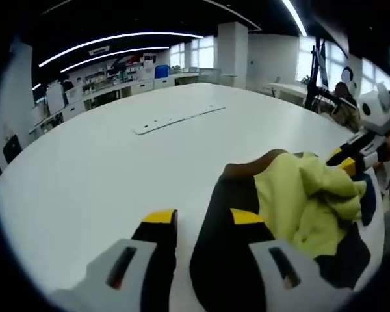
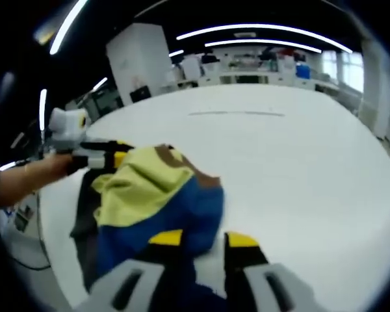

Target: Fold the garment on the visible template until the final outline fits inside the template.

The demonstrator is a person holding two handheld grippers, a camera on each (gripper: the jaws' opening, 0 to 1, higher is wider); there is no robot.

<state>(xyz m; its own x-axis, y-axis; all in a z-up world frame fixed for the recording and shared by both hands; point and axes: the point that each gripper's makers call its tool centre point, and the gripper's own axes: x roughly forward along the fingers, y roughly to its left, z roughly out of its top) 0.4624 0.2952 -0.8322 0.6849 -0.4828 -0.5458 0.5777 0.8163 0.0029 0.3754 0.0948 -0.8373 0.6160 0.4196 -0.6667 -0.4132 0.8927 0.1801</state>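
In the left gripper view the left gripper [image 1: 201, 224] rises from the bottom edge with its yellow-tipped jaws spread and white table [image 1: 117, 169] bare between them; the garment [image 1: 299, 208], a crumpled heap of yellow-green, black, brown and blue cloth, lies on the table against and beyond the right jaw, its long axis running from that jaw up and right toward the right gripper [image 1: 351, 159], whose tips meet the cloth's far edge, though whether they pinch it cannot be told; a thin pale strip [image 1: 179, 119] lies well apart on the table. In the right gripper view the right gripper [image 2: 205, 239] has its jaws apart; the blue fold of the garment [image 2: 156, 195] lies over the left jaw and partly between the two; the heap stretches up and left to the left gripper [image 2: 110, 156], held by a hand [image 2: 49, 170] and touching the yellow cloth.
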